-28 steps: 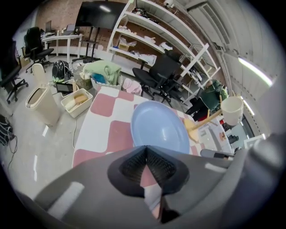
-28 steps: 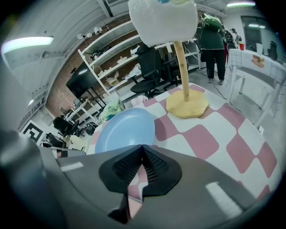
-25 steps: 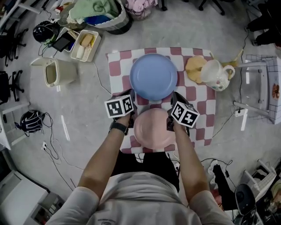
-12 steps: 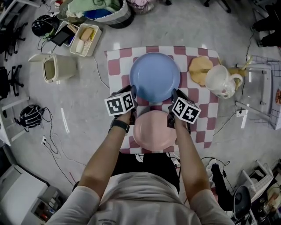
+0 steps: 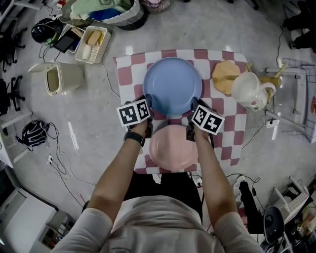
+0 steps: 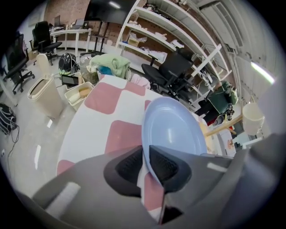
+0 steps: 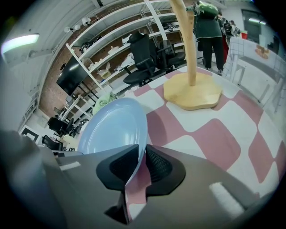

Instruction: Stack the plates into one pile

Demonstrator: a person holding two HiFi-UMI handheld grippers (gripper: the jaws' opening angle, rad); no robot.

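Note:
A large blue plate [image 5: 173, 84] lies over the far half of the red-and-white checked cloth [image 5: 224, 133]. A smaller pink plate [image 5: 172, 146] sits on the cloth just in front of it, between my wrists. My left gripper [image 5: 149, 107] is shut on the blue plate's near-left rim, and the rim [image 6: 147, 134] runs between its pads. On the near-right rim [image 7: 134, 134] my right gripper [image 5: 191, 111] is shut as well. In both gripper views the blue plate looks tilted, with a shadow on the cloth under it.
A white jug [image 5: 249, 91] and a wooden stand base [image 5: 224, 76] sit at the cloth's far right. On the floor are a beige bin [image 5: 61, 78], trays [image 5: 91, 43], a laundry basket [image 5: 111, 12] and cables at left. A metal rack [image 5: 291, 99] stands at right.
Both grippers have stayed on the blue plate's near rim. The plate looks slightly larger in the head view, as if raised a little. The pink plate has not moved.

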